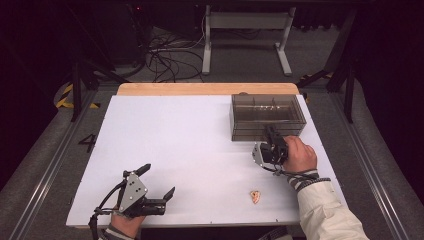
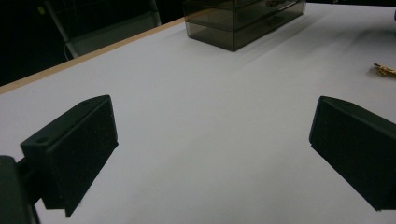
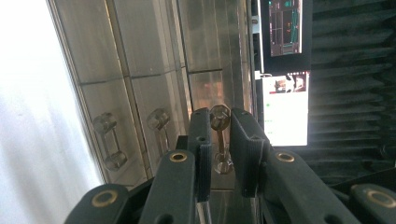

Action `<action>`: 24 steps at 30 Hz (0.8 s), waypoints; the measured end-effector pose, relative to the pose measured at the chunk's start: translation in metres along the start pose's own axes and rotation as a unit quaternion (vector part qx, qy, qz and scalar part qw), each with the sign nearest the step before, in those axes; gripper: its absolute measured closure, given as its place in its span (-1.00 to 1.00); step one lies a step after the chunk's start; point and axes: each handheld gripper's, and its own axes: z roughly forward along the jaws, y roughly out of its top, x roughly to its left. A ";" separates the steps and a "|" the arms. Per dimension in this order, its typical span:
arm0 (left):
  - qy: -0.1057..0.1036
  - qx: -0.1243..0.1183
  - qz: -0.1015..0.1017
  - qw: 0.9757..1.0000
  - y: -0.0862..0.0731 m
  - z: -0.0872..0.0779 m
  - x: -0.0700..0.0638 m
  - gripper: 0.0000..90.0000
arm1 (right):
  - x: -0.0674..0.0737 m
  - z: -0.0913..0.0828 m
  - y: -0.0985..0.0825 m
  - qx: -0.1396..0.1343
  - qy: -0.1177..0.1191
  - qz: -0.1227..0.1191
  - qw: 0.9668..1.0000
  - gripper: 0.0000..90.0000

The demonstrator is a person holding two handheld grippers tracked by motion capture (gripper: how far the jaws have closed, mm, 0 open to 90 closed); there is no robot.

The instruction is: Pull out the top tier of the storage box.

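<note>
- A white table stands in a dark room, with cables on the floor behind it.
- A smoky clear drawer box sits at the table's far right corner.
- The right gripper is at the box front; its jaws are clamped on a drawer handle, with two more handles beside it.
- The left gripper rests at the near left edge, jaws spread wide with nothing between them.
- A small gold piece lies near the front edge, well apart from both grippers.
</note>
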 end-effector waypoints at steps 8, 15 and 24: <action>-0.004 0.001 0.003 1.000 0.001 0.002 -0.001 -0.96 | -0.002 -0.011 0.000 -0.001 0.003 0.001 1.000 0.75; -0.004 0.001 0.003 1.000 0.001 0.002 -0.001 -0.96 | 0.000 -0.022 0.000 -0.008 0.004 0.000 1.000 0.75; -0.003 0.002 0.003 1.000 0.001 0.001 -0.001 -0.96 | 0.000 -0.031 0.000 -0.013 0.006 0.002 1.000 0.74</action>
